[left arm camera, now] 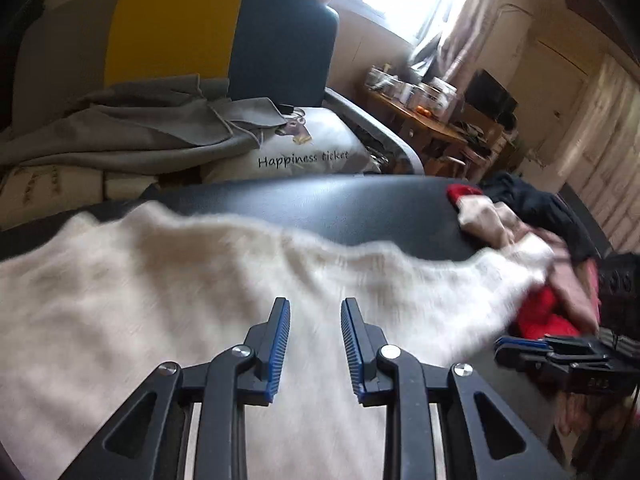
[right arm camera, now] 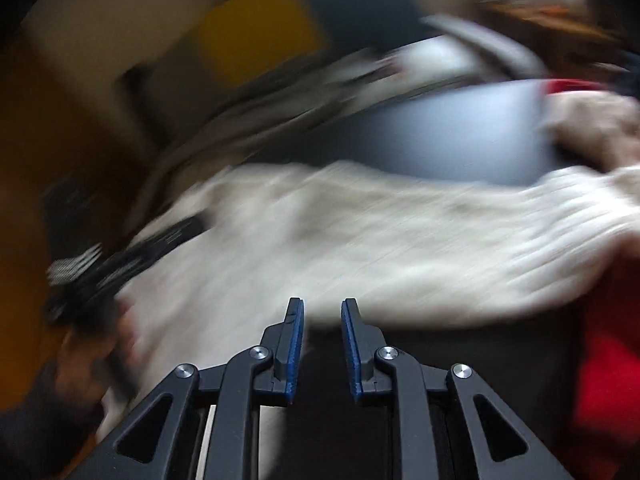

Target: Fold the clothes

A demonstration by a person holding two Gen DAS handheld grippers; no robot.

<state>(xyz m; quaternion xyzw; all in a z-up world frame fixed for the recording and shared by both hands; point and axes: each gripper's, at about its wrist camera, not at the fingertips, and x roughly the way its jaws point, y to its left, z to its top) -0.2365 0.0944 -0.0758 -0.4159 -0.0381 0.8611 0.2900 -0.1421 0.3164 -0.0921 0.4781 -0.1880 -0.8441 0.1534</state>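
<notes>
Evidently the cream knitted garment (left arm camera: 200, 280) is laid out across the dark padded surface (left arm camera: 340, 204) so it can be flattened before a fold; it covers the near part of that surface and runs off toward the right, where its ribbed end (right arm camera: 560, 216) meets a heap of other clothes (left arm camera: 552, 300), red, pink and dark pieces waiting their turn. The knit looks soft and thick, pale off-white, with a wavy far edge and some rumples; motion blur hides finer detail.

Over its middle, the left gripper (left arm camera: 315, 308) hovers with its blue-padded jaws parted and nothing between them, the cloth lying below rather than pinched. Seen from its own camera, the right gripper (right arm camera: 322, 308) sits at the garment's near edge, its jaws narrowly apart and also empty; whether the tips brush the fabric I cannot tell. My guess is both are placed to take a fresh hold.

Behind stand a yellow and blue chair back (left arm camera: 208, 28), a grey blanket (left arm camera: 132, 128) and a printed pillow (left arm camera: 304, 152).
</notes>
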